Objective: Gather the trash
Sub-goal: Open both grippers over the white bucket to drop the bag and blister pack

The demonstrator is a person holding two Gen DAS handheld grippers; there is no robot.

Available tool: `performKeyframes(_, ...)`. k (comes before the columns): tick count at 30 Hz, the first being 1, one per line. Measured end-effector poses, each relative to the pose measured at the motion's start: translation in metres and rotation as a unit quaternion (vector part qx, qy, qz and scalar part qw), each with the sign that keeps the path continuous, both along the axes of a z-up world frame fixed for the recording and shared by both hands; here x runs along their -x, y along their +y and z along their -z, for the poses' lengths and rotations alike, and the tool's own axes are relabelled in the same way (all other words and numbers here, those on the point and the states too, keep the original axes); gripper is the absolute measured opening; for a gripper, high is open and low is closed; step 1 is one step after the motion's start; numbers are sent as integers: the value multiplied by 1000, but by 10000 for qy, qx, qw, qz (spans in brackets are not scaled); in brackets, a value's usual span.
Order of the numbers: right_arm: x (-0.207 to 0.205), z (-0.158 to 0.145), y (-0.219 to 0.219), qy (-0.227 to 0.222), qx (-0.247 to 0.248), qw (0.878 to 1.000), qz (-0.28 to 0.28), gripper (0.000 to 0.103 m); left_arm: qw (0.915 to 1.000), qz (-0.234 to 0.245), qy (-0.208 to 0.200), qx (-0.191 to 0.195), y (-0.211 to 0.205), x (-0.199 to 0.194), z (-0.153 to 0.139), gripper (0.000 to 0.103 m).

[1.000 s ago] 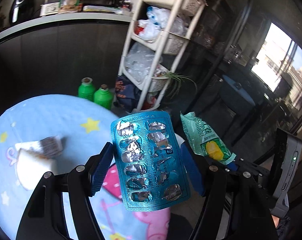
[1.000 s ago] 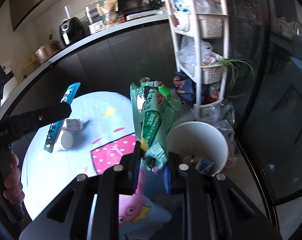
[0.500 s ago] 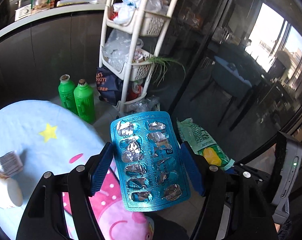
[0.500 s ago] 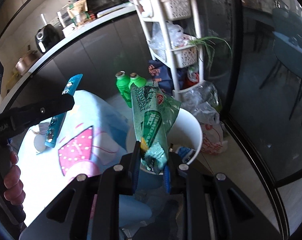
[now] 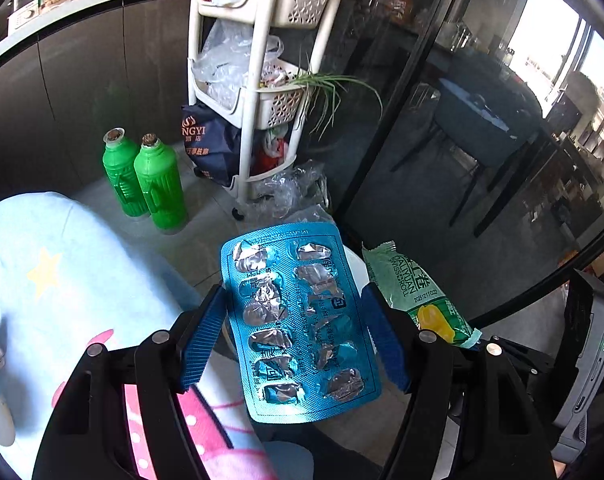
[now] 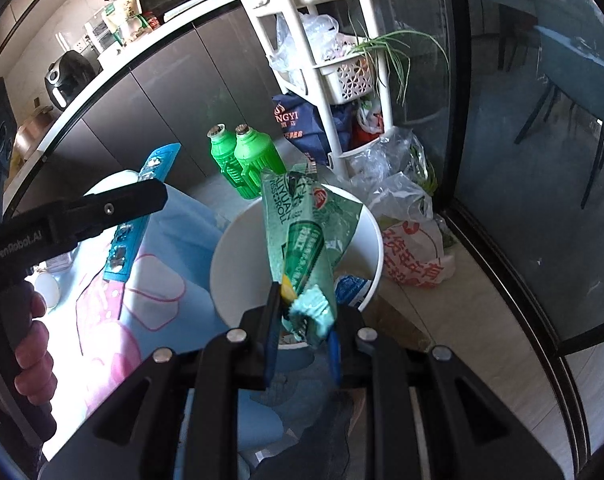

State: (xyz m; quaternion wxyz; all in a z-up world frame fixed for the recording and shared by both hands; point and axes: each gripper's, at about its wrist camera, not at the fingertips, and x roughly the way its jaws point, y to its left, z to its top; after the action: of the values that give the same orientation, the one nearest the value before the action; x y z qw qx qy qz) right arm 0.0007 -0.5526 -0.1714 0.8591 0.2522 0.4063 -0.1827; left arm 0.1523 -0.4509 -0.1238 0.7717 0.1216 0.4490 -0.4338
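Observation:
My left gripper [image 5: 296,334] is shut on an empty blue blister pack [image 5: 298,320], held upright past the table's edge; it also shows in the right wrist view [image 6: 132,224]. My right gripper [image 6: 303,332] is shut on a green snack wrapper [image 6: 302,232] and holds it over the white bin [image 6: 238,240] on the floor. The wrapper also shows in the left wrist view [image 5: 417,296]. Some trash lies inside the bin.
A round table with a light blue cartoon cloth [image 5: 62,280] is at the left, with small white items [image 6: 48,286] on it. Two green bottles [image 5: 146,176], a white shelf cart [image 5: 258,80], plastic bags [image 6: 409,240] and a glass door [image 5: 441,120] surround the bin.
Both grippers have swung right, away from the table and toward the floor beside it. The wrapper now hangs over the bin's opening. Both grips are unchanged.

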Motion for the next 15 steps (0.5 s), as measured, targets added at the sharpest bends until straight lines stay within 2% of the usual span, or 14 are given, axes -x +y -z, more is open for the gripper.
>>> performKeyframes(8,-7,14,-12,54,-96,9999,18,21,9999,72,49,-137,-17,-3,14,67)
performKeyframes(12,-6,17,-14,75,-113,9999,45,21,9997,18,-140,-176,-22,0,14,69)
performKeyframes(15,-5,18,-15,71,-120,9999,54,21,9998,-66,-158,-130,-21,1,11,83)
